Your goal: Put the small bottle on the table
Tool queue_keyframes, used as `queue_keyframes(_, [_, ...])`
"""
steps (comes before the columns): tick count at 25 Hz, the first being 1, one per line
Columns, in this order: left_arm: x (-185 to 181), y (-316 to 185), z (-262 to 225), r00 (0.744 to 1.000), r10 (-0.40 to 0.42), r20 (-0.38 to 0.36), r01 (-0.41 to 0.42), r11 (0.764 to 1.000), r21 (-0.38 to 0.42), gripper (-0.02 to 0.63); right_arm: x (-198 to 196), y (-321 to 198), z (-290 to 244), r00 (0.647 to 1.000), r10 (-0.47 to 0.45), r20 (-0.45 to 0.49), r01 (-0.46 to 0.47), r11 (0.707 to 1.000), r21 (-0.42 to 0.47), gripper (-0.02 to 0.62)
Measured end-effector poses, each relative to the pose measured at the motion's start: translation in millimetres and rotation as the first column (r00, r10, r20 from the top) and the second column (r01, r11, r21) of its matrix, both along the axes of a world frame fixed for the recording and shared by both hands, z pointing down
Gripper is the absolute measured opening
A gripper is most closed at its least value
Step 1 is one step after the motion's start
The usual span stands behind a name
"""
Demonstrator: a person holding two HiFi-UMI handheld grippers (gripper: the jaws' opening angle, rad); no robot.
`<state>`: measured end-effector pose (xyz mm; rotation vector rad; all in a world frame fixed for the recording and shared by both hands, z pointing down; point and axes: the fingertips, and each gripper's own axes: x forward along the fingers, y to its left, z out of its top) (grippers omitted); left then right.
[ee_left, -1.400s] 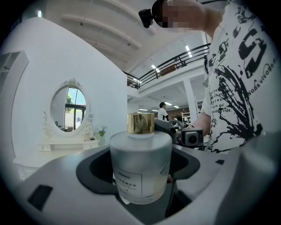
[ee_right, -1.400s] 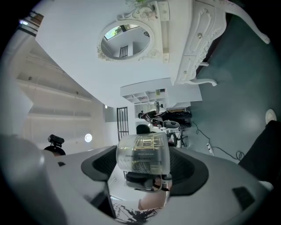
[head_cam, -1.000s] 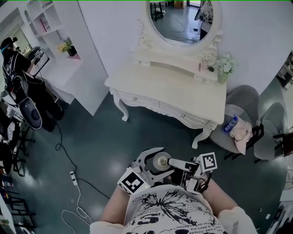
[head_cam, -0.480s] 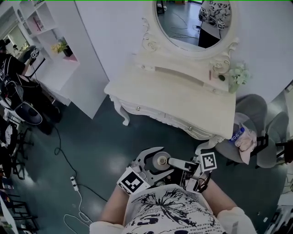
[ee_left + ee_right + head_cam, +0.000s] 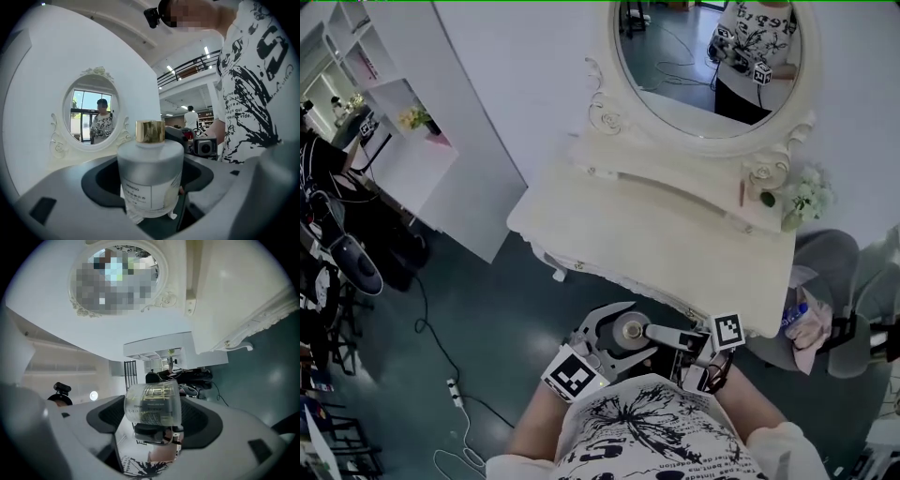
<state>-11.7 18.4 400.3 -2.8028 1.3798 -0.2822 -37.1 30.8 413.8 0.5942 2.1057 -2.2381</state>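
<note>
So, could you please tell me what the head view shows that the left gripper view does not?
Only the head view shows the floor and the chair. Only the left gripper view shows the bottle side-on, with its label, plus ceiling lights. Both show the bottle between jaws, the mirror and the printed shirt.

The white table (image 5: 656, 234) stands just ahead of the left gripper (image 5: 623, 333). White flowers (image 5: 806, 199) sit at its far right corner. A black cable (image 5: 427, 309) and plug strip (image 5: 452, 390) lie on the green floor (image 5: 506, 309), left of the gripper.
</note>
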Motion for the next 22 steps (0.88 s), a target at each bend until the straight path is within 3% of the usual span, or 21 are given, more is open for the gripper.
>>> queue_keyframes(7, [-14.7,-66.6,5.4,1.000,0.018,-0.007,-0.018,1.000,0.008,0.350,-15.7,-66.2,6.6,1.000,0.005,-0.009,-0.005,1.000,0.004,0.376])
queue_keyframes(15, [-29.2,-126.6,18.2,0.996,0.083,-0.025,-0.084,0.996,-0.040,0.350,-29.5,-129.2,17.1,0.994,0.105,-0.037,-0.105,0.994,-0.020,0.374])
queue_keyframes(22, [-49.7,-175.0,18.2,0.969,0.246,-0.020,-0.247,0.967,-0.064,0.350,-52.5,-180.4,17.4,0.966,0.253,-0.048,-0.255,0.966,-0.039,0.376])
